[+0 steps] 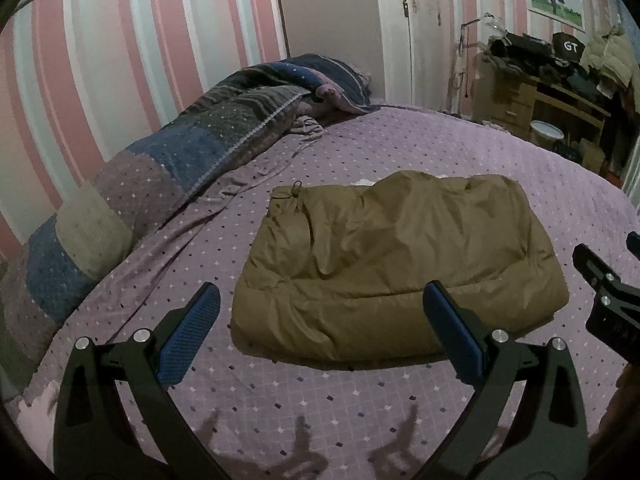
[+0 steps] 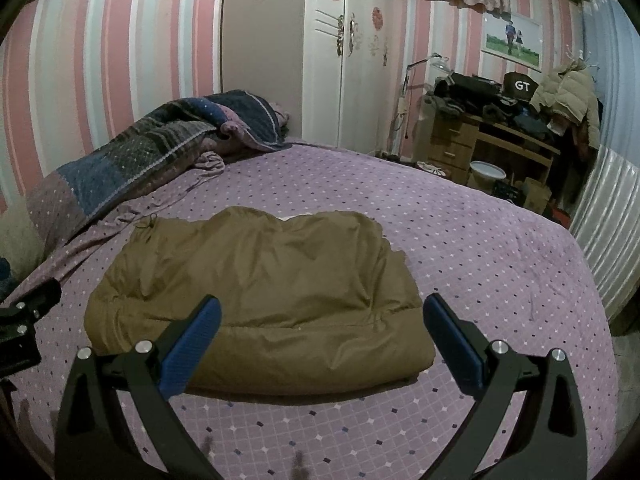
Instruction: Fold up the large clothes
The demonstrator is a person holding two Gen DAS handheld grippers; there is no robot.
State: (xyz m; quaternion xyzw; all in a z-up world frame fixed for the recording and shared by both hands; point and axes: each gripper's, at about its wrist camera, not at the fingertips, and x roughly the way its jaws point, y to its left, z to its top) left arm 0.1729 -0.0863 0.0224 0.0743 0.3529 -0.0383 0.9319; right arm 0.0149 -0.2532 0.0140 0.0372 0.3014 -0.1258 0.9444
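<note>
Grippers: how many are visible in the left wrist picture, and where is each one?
2. The left gripper fills the bottom, jaws open, before the brown folded coat. Part of the right gripper enters at the right edge; its fingertips are hidden here.

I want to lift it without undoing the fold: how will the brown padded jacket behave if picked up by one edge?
The brown padded jacket looks puffy and soft, so it would probably sag and unfold. Its smooth, shiny fabric may slip between the pads.
</note>
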